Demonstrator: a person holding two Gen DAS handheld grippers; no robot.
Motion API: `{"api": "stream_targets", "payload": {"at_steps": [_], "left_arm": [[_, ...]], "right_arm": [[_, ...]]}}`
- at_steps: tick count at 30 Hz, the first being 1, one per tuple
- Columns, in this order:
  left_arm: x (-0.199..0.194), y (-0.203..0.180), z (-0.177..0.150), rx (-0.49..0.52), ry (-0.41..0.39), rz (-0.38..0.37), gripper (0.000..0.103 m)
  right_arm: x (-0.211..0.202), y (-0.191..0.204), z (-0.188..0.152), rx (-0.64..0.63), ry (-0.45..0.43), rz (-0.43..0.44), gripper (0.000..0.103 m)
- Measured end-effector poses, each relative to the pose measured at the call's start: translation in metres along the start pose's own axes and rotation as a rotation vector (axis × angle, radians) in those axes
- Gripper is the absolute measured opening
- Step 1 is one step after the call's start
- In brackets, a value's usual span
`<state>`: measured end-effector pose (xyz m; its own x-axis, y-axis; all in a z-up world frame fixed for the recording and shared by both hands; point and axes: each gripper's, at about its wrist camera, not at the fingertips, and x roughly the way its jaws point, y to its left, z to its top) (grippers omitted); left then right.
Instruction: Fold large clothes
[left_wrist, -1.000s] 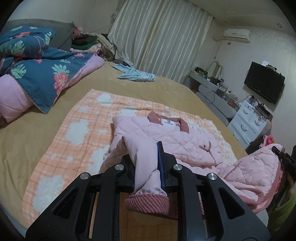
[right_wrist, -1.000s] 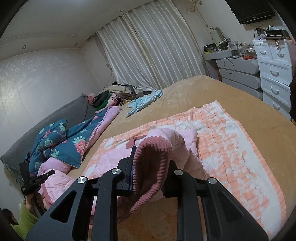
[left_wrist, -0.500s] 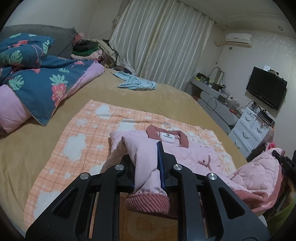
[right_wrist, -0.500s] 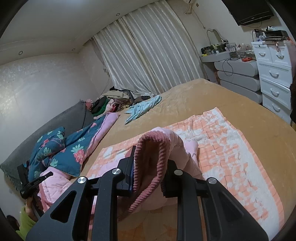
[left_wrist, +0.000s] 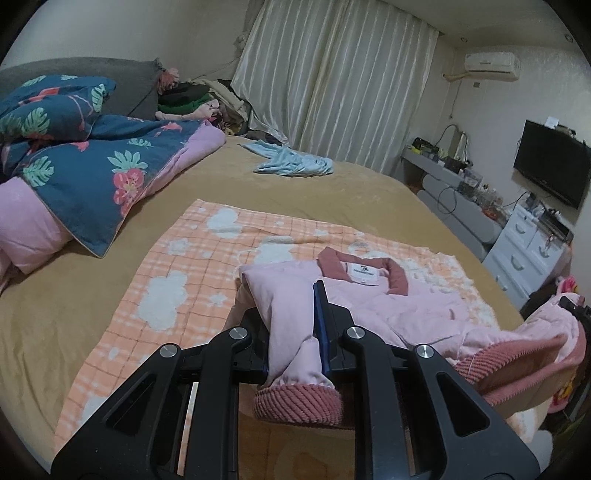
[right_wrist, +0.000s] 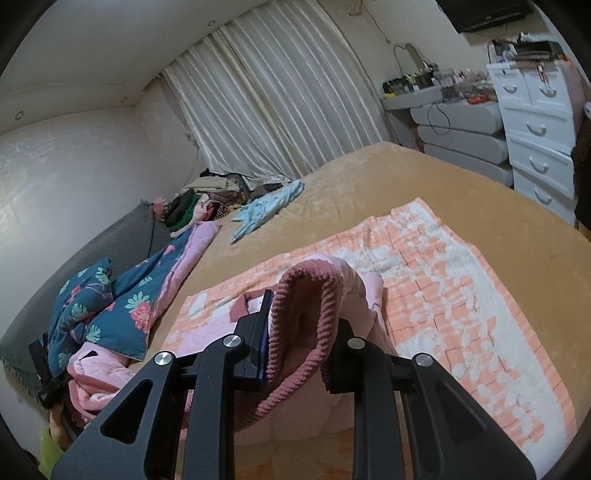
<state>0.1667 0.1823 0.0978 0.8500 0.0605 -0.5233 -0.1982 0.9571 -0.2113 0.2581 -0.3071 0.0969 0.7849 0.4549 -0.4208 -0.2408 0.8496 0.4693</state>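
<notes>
A pink quilted jacket (left_wrist: 373, 299) with a dark-pink collar lies on an orange checked blanket (left_wrist: 207, 258) on the bed. My left gripper (left_wrist: 291, 332) is shut on one sleeve just above its ribbed cuff (left_wrist: 297, 404), which hangs toward the camera. My right gripper (right_wrist: 299, 339) is shut on the other sleeve's ribbed cuff (right_wrist: 310, 295), held up above the blanket (right_wrist: 461, 295). That second sleeve also shows at the right edge of the left wrist view (left_wrist: 524, 354). The jacket's lower part is hidden behind the grippers.
A blue floral duvet with pink lining (left_wrist: 92, 162) is heaped at the bed's left. A light-blue garment (left_wrist: 291, 162) lies farther back, with a clothes pile (left_wrist: 195, 99) by the curtains. White drawers (right_wrist: 535, 122) and a TV (left_wrist: 550, 170) stand to the right.
Both grippers have pulled back toward the near edge of the bed, holding the sleeves. The jacket body has slid nearer and the sleeves are drawn out more.
</notes>
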Motion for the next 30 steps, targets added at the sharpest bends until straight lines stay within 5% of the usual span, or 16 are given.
{"api": "stream_targets", "payload": {"at_steps": [12, 30], "left_arm": [[0.034, 0.0, -0.004, 0.021, 0.021, 0.059, 0.012], [0.072, -0.001, -0.004, 0.032, 0.078, 0.111, 0.012]], "right_arm": [[0.041, -0.021, -0.002, 0.027, 0.023, -0.012, 0.021], [0.072, -0.038, 0.003, 0.112, 0.052, 0.081, 0.035]]}}
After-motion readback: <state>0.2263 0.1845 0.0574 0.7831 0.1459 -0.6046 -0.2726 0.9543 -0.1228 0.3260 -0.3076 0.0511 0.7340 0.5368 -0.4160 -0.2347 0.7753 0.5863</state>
